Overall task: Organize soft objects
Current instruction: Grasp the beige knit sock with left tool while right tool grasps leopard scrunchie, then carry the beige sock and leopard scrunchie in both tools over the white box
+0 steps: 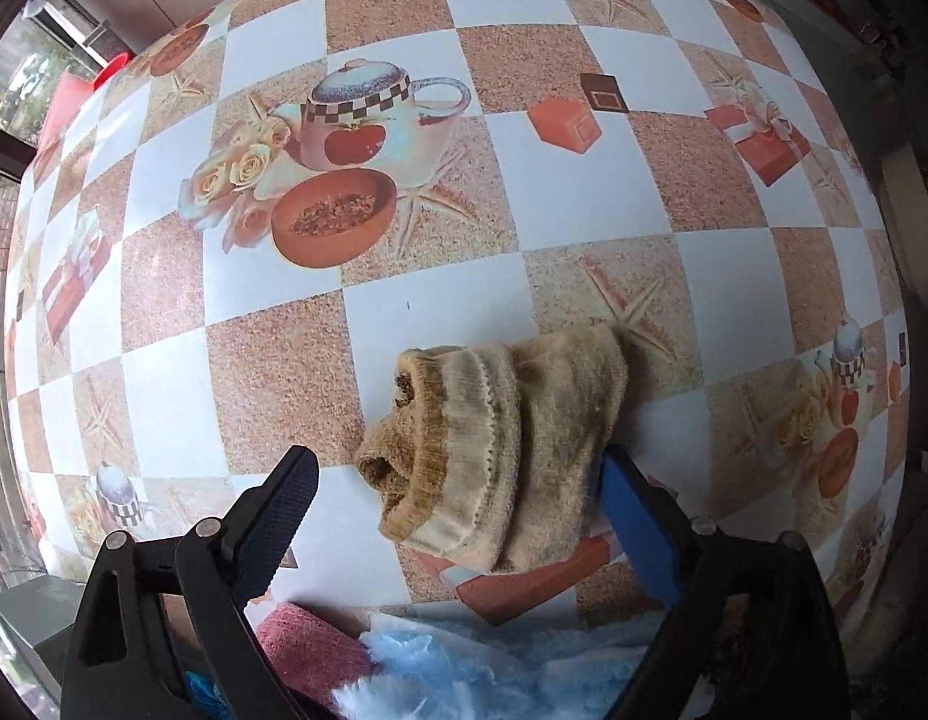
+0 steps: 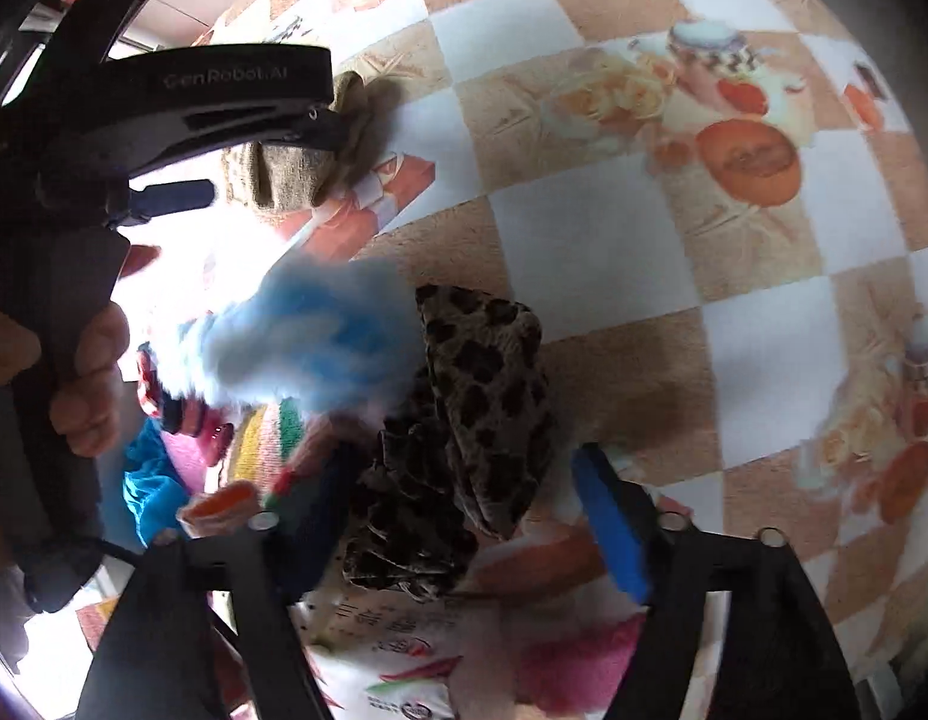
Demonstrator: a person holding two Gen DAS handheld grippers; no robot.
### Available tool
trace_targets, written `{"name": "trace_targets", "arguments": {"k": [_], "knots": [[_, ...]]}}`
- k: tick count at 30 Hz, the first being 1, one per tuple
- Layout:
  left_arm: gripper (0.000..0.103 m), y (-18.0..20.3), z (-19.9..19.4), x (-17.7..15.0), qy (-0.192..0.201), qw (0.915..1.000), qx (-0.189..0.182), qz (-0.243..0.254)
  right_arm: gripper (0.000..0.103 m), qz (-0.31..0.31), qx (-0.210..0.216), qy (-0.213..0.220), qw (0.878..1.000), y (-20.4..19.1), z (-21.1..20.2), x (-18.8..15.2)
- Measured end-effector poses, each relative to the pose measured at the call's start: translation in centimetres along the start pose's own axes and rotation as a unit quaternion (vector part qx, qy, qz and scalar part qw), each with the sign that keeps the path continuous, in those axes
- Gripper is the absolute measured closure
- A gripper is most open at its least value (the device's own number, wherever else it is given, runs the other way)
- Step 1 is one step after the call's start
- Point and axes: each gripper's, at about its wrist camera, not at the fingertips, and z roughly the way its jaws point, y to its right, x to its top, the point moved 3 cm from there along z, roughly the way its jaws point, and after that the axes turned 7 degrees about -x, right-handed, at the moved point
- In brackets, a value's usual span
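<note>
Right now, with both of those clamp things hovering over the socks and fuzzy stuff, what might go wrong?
The left gripper is open around the beige sock bundle, which sits closer to one finger; closing could pinch only an edge and unroll it.

The right gripper straddles the leopard-print fabric, which touches the blue fluffy item. Lifting may drag both along.

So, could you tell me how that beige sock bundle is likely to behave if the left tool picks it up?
The sock bundle looks knitted and rolled, so it will probably squash rather than resist. It likely weighs little. One cuff hangs loose, so it may sag or partly unroll.
</note>
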Motion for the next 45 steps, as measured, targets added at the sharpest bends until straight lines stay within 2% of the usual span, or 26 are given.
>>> {"name": "trace_targets", "arguments": {"k": [1,2,5,7,8,9,10,20,21,32,35,45], "knots": [[0.016,0.1,0.2,0.0,-0.003,1.0000,-0.002,0.004,0.033,0.000,0.000,-0.005,1.000,0.0,0.3,0.1],[0.020,0.5,0.5,0.3,-0.004,1.0000,-0.003,0.006,0.045,0.000,0.001,-0.006,1.000,0.0,0.4,0.2],[0.036,0.9,0.4,0.5,0.001,0.9998,-0.017,0.006,0.064,0.000,0.008,-0.010,1.000,-0.1,0.6,0.3],[0.072,1.5,0.1,0.7,0.007,0.9994,-0.026,0.022,0.070,0.004,0.016,-0.012,1.000,0.2,0.6,-0.2],[0.075,1.7,0.1,0.8,0.004,0.9990,-0.035,0.026,0.078,0.009,0.023,-0.012,1.000,0.4,0.4,-0.2],[0.075,1.7,-0.1,0.9,0.004,0.9990,-0.037,0.024,0.084,0.013,0.027,-0.012,0.999,0.6,0.2,-0.2],[0.075,1.6,-0.2,0.8,0.008,0.9991,-0.037,0.021,0.086,0.017,0.029,-0.011,0.999,1.2,-0.1,-0.3],[0.075,1.0,-3.5,-1.1,0.034,0.9984,-0.042,0.019,0.086,0.046,0.027,0.020,0.998,4.2,-3.9,-1.4],[0.075,0.5,-4.3,-2.1,0.035,0.9983,-0.042,0.018,0.086,0.049,0.028,0.021,0.998,4.3,-4.1,-1.7],[0.075,3.3,-10.5,-3.9,0.069,0.9961,-0.035,0.042,0.086,0.049,0.036,0.037,0.997,5.4,-7.6,-2.2],[0.075,3.9,-12.6,-5.4,0.083,0.9941,-0.037,0.059,0.086,0.045,0.037,0.043,0.997,5.7,-8.8,-2.6],[0.075,5.7,-15.9,-12.0,0.075,0.9931,-0.053,0.073,0.086,0.023,0.035,0.048,0.998,6.3,-12.2,-4.5]]}}
